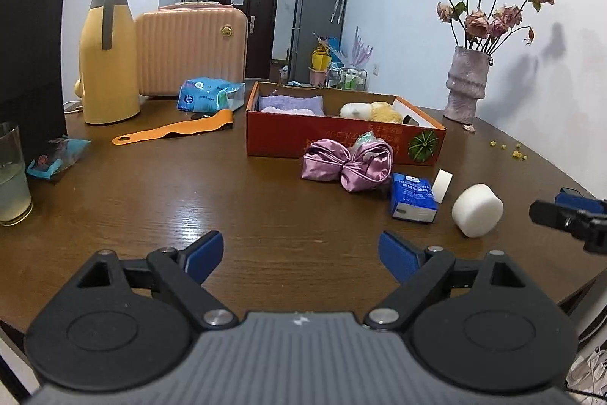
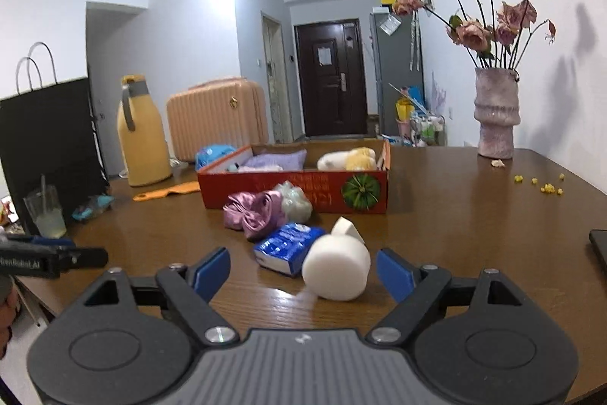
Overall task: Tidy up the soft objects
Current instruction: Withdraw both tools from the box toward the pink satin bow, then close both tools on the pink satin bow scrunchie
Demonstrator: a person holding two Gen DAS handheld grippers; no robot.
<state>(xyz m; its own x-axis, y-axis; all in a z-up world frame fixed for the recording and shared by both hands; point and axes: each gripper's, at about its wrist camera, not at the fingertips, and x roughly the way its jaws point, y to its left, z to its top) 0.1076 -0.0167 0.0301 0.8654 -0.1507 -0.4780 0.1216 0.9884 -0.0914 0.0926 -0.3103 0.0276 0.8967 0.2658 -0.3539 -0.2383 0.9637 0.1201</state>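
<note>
An orange-red cardboard box [image 1: 334, 138] [image 2: 273, 186] on the brown table holds a purple towel [image 1: 290, 103] and a yellow-white plush toy [image 1: 373, 111]. In front of it lie a pink satin bow [image 1: 347, 160] [image 2: 253, 211], a clear crumpled bag [image 2: 294, 202], a blue tissue pack [image 1: 412, 198] [image 2: 286, 247], a small white sponge block [image 1: 442, 185] and a white round sponge [image 1: 477, 210] [image 2: 337, 267]. My left gripper [image 1: 301, 255] is open and empty over bare table. My right gripper [image 2: 303, 268] is open, with the round sponge just ahead between its fingers.
A yellow thermos [image 1: 108, 52], pink suitcase [image 1: 191, 50], blue wipes pack [image 1: 210, 95] and orange strap [image 1: 174, 131] stand at the back left. A black bag [image 1: 32, 55] and a glass [image 1: 11, 177] are at the left. A vase of dried roses [image 1: 466, 84] stands back right.
</note>
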